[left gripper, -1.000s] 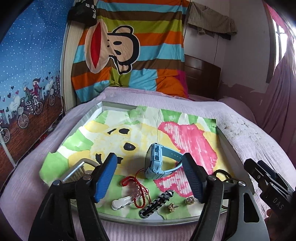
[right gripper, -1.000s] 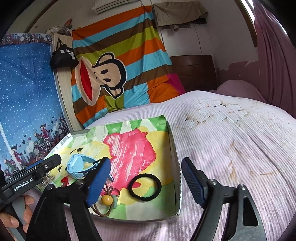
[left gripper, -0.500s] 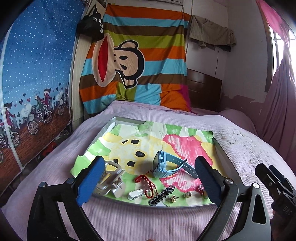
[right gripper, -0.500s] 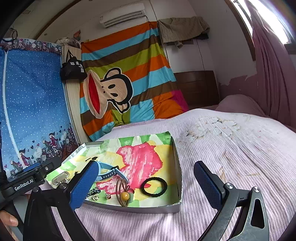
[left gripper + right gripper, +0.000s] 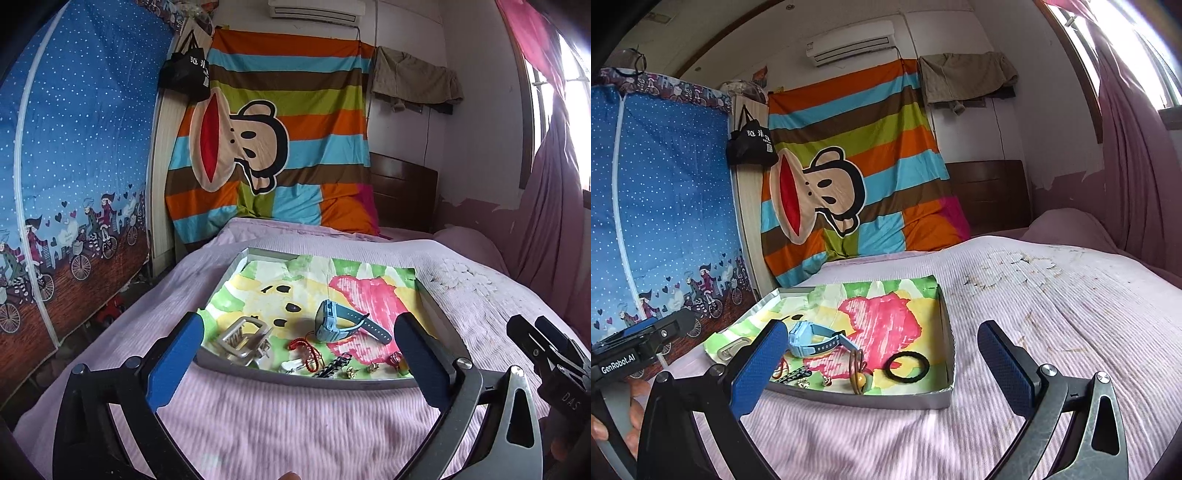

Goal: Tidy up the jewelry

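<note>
The tray [image 5: 439,312] looks like dull grey metal, lined with matt painted paper [image 5: 303,280] that is creased, and it sits on a ribbed pink cloth bedspread [image 5: 280,421]. At lower centre the blue watch [image 5: 334,323] seems smooth plastic; the hair claw [image 5: 243,338] has a silvery sheen. The black hair tie [image 5: 907,366] is matt and ridged, the headboard [image 5: 993,192] dark wood.

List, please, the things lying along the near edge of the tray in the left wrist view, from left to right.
Silver hair claw clip → white clip → red bead string → black-and-white braided strap → gold earring → second gold earring → small red piece.
</note>
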